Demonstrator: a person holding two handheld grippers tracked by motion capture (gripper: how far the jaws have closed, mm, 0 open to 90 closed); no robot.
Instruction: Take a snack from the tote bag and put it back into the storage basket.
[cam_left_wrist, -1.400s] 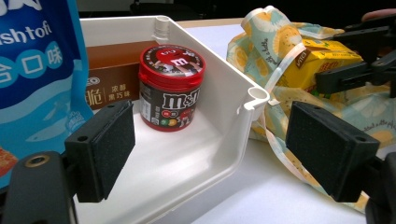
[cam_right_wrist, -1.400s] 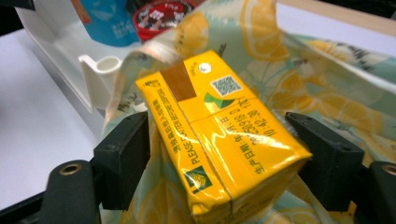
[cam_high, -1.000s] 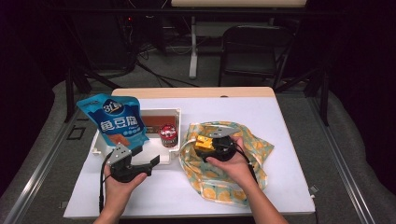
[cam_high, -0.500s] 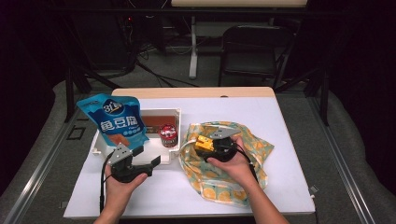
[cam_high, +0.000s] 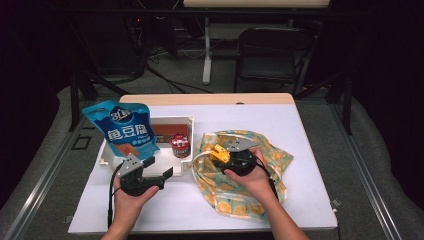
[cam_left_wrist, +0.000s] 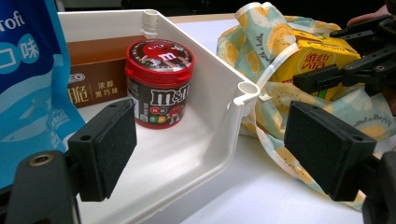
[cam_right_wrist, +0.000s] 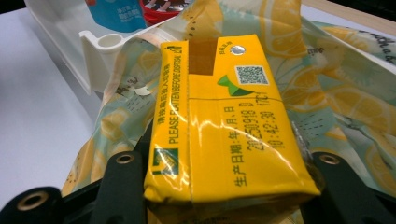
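At the far left of the white surface (cam_high: 310, 150), a blue snack pouch (cam_high: 122, 131) stands in the left end of a white tray (cam_high: 186, 120). Also in the tray are a brown box (cam_high: 164, 133) and a red-lidded candy jar (cam_high: 180, 145), which stands just in front of the box.

The left gripper (cam_high: 161, 169) sits at the tray's near edge, jaws spread wide with nothing between them; its near corner wall lies in their gap.

Right of the tray lies a lemon-print cloth bag (cam_high: 272, 155), touching the tray's corner.

The right gripper (cam_high: 220, 152) holds a yellow drink carton (cam_right_wrist: 224, 121) over the bag's opening; its jaws have just been closing and now sit against the carton's two sides.
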